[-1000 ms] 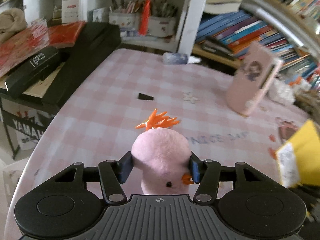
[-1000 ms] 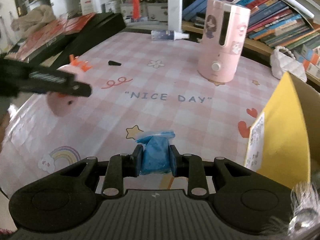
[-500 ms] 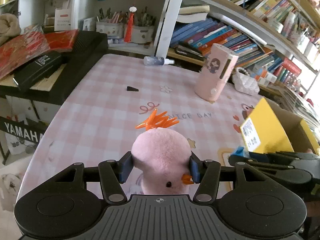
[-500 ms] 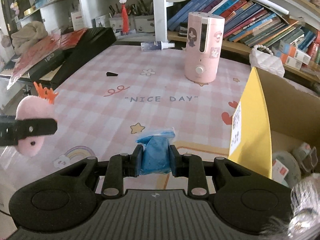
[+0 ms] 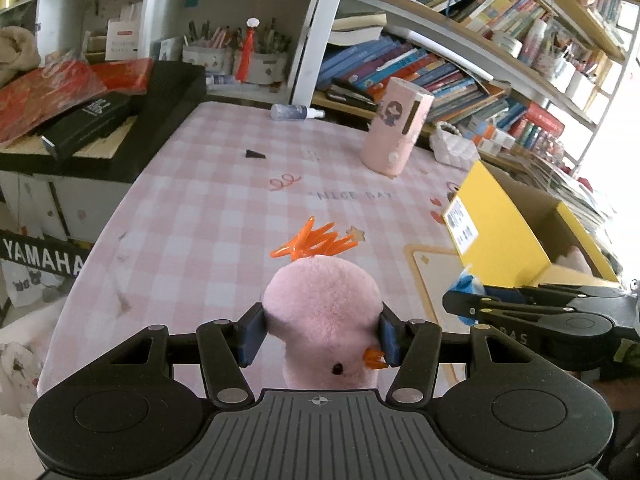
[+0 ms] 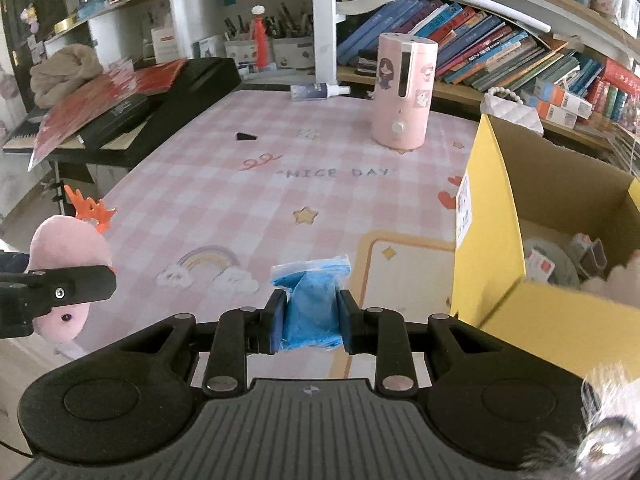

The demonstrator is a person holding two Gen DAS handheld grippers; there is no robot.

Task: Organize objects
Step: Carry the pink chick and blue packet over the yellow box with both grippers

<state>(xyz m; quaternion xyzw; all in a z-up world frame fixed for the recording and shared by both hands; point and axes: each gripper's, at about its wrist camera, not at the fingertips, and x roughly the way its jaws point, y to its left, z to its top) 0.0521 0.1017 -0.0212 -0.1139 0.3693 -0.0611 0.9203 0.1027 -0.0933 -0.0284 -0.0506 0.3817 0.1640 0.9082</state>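
Now both loads hang above the near table edge: the left gripper [image 5: 321, 330] stays clamped on the pink plush chick [image 5: 320, 312], the right gripper [image 6: 311, 318] on the blue packet [image 6: 310, 300]. Closer than before at two o'clock stands the yellow box [image 6: 488, 240]; farther, twelve o'clock, the pink humidifier [image 6: 402, 92].

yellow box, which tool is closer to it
Right. The right tool, gripping a blue bag, is just beside the yellow box; the left tool, holding a pink plush toy, is farther off.
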